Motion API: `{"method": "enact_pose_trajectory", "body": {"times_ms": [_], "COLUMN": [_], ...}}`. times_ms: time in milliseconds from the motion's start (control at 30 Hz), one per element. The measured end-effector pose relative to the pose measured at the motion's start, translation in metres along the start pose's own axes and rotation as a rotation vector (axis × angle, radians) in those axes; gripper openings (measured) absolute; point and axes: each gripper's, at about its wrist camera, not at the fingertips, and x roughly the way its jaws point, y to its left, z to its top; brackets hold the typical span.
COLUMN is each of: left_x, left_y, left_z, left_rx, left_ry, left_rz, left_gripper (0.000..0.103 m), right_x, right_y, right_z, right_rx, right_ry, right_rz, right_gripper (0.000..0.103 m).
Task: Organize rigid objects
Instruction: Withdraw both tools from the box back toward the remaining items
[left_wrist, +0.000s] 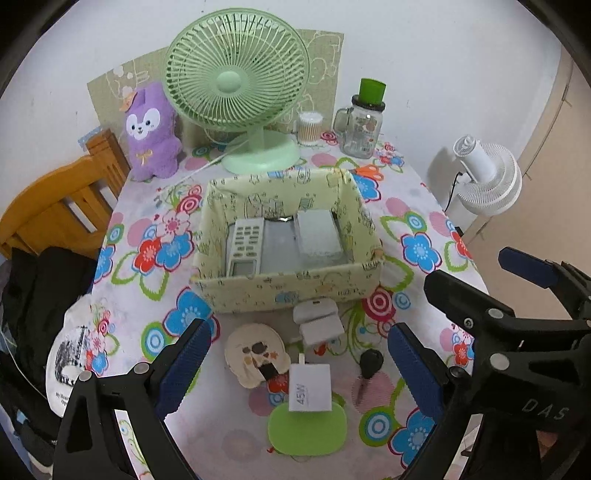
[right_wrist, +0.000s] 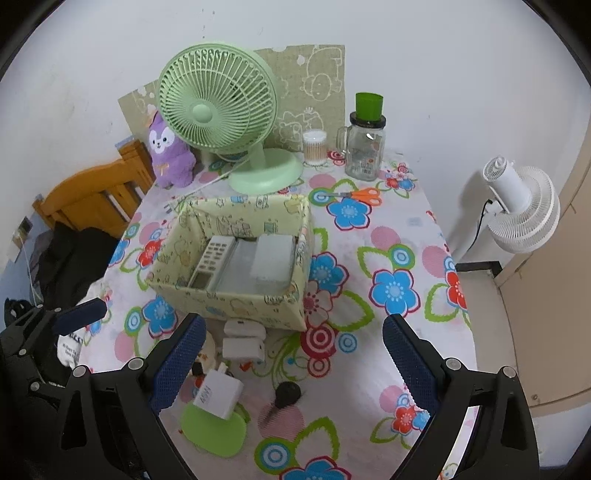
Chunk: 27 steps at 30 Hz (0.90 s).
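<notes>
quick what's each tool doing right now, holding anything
Left tool: open, holding nothing, above the white charger.
Right tool: open, holding nothing, above the key.

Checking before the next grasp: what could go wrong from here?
1. The white charger rests partly on the green pad; gripping it may drag the pad.
2. The key lies flat, so fingers may slip off.
3. The box already holds a remote; drops could hit it.
</notes>
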Motion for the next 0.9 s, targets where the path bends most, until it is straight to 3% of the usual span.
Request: {"method": "enact_pose_trajectory", "body": {"times_ms": [200,467,900], "left_x": [0.008,0.021,0.048], "left_y": [-0.001,-0.007,-0.012], "left_z": [-0.014,-0.03,-0.046], "left_rx": [-0.026,-0.019,0.052], "left_ry": [0.004,0.031,0.076], "left_rz": [-0.02,0.012,0.019], "left_gripper": [0.098,0.098,0.096], "right_x": [0.001,0.012,0.039], "right_y": [-0.007,-0.015,-0.018], "right_z": [-0.013,-0.03,-0.057], "right_rx": [-0.004,-0.014,-0.029], "right_ry": [-0.006,0.021,0.053], "right_rz": [0.025,0.032,0.0], "right_gripper": [0.098,0.098,0.097]}}
